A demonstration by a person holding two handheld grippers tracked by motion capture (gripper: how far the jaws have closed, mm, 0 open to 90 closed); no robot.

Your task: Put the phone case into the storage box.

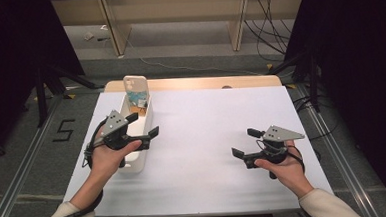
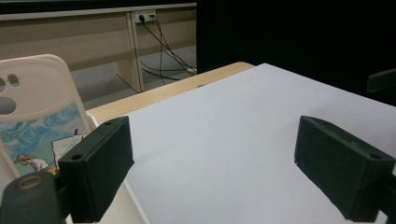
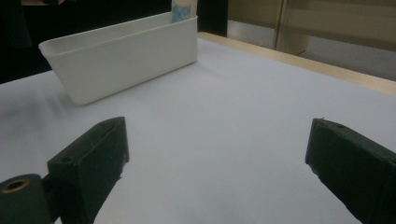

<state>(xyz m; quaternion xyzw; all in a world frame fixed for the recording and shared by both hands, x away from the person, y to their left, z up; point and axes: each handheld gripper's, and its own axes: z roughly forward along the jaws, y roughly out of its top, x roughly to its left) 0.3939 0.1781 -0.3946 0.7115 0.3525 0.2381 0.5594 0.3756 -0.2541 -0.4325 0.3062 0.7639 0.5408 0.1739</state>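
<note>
A long white bin (image 1: 135,164) stands near the left side of the white-covered table (image 1: 206,118). A cream phone case (image 1: 136,89) with a painted blue picture stands upright at the bin's far end. My left gripper (image 1: 144,125) hovers over the middle of the bin, jaws wide apart with nothing between them. In the left gripper view the phone case (image 2: 39,107) rises just left of the left jaw, and the left gripper (image 2: 212,168) looks across bare sheet. My right gripper (image 1: 244,142) is open and empty over the right part of the table, facing the bin (image 3: 126,60).
A wooden table edge (image 1: 194,83) shows beyond the white sheet. Desk legs and loose cables (image 1: 271,24) lie on the floor behind. A taped "5" (image 1: 63,130) marks the floor at the left. Dark curtains stand on both sides.
</note>
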